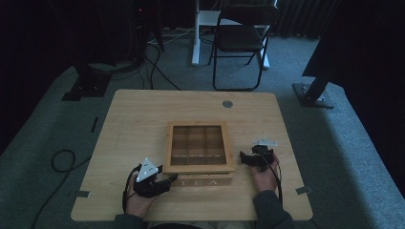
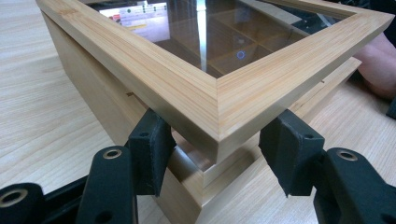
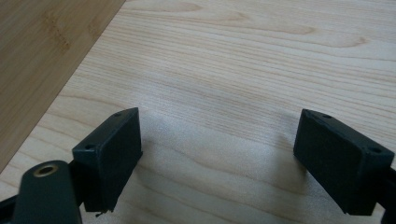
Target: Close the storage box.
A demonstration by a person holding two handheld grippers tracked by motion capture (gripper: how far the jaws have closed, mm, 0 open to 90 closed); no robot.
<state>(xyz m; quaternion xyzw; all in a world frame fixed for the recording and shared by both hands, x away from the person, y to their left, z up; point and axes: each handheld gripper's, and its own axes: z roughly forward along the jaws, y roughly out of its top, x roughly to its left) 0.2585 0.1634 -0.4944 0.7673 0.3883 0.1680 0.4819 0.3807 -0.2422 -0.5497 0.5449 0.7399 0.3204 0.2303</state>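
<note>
Writing: the front face of the tea box [image 1: 199, 148] carries the word "TEA" in pale capitals, readable in the high view.
Tea box position: middle of the desk [image 1: 143, 114], nearer the person's edge; wooden, with a framed glass lid [image 2: 219, 42] over square compartments.
Lid state: the near left corner of the lid stands raised off the box body, with a gap under it in the left gripper view.
Left hand-held gripper [image 2: 217, 154]: at the box's near left corner; jaws part-way apart, one on each side of the lid corner. Whether the pads press the wood cannot be told.
Right hand-held gripper [image 3: 217, 158]: jaws wide apart over bare desk, just beside the box's right wall [image 3: 42, 60], gripping nothing.
Reflection: the glass mirrors a bright screen; its text is too small to read.
Surroundings: a metal disc [image 1: 227, 103] set in the desk's far edge; a black folding chair [image 1: 241, 40] on the carpet beyond, well apart; cables [image 1: 62, 160] on the floor at left.
Obstructions: nothing lies between the hand-held grippers and the box.
</note>
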